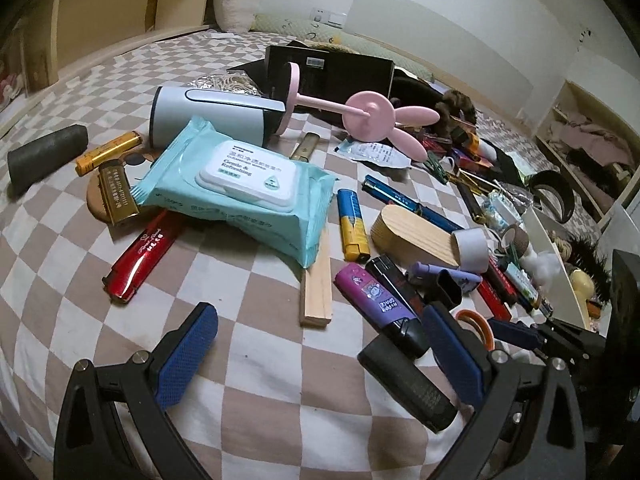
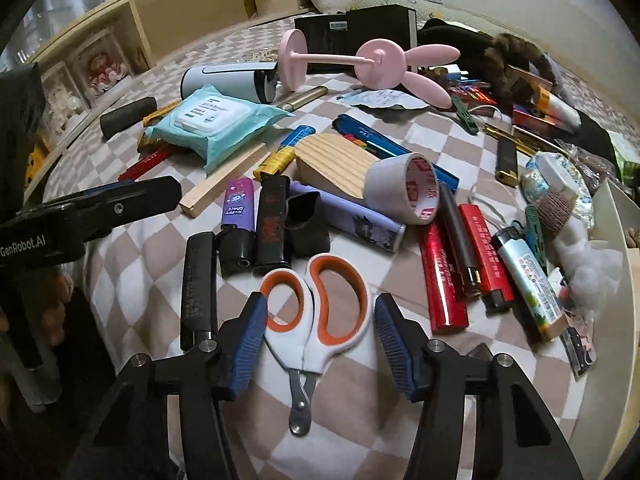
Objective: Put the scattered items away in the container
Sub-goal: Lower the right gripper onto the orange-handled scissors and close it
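Right claw point(image 2: 320, 336) spread wide, low over the checkered bed sheet point(image 2: 344, 412). Scissors point(image 2: 316, 320) with orange-white handles lie flat between its blue pads point(image 2: 250, 342), handle loops toward the fingertips, short blades pointing back at the camera; pads flank the handles, contact not clear. Long black bar lighter point(image 2: 197, 284) lies just left of the left pad. Beyond the scissors: purple lighter point(image 2: 239, 206), black lighter point(image 2: 273, 224), lilac case point(image 2: 352, 216), tape roll point(image 2: 404, 188) touching a wooden block point(image 2: 332, 160). Red lighters point(image 2: 444, 276) to the right, near the white container's rim point(image 2: 612, 280) at the right edge of the bed.

Left claw point(image 1: 320, 344) also spread, empty, over bare sheet near the bed's near edge. Wooden stick point(image 1: 317, 284) ahead of it, the same black bar lighter point(image 1: 408, 384) just inside its right pad. Wet wipes pack point(image 1: 236, 188) and pink rabbit-ear stand point(image 1: 360, 114) farther back.
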`<state>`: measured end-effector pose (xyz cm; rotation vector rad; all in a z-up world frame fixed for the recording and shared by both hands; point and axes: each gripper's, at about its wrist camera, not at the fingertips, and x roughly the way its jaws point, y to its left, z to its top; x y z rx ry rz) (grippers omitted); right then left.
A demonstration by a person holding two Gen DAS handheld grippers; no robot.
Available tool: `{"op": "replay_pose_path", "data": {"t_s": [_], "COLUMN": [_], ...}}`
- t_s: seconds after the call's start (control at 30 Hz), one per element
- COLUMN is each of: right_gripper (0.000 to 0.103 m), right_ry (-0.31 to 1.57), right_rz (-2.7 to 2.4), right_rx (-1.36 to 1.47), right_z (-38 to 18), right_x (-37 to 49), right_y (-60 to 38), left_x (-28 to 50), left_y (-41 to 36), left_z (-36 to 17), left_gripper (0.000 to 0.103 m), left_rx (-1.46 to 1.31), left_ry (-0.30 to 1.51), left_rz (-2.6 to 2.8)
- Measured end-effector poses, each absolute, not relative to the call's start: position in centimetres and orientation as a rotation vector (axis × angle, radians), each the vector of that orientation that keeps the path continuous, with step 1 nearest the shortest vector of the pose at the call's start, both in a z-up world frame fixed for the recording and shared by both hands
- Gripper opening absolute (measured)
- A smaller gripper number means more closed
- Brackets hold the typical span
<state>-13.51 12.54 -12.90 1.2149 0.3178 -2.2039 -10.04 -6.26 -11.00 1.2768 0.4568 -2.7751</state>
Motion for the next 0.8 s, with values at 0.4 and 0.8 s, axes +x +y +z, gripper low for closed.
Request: {"op": "replay_pose_path", "data": {"t_s": [0.4,0.8], "right_gripper": [0.073,0.064], "right_ry": [0.433,0.102], "right_rz": [-2.197,-2.26], "right_rx": [1.143,1.275], "right_z": [-13.8,-13.8], "right_x": [-13.5,-16.0], "right_y": [11.4,16.3], "left_x": [-9.7,-10.1], "left_y": [-5.2,-0.1], "left_z": [-9.6,-10.0], "left_gripper": [0.103,0.103], "left_rx": [1.258,1.49], "left_ry": [0.357,0.06], "left_rz": [-2.908,-3.106]}}
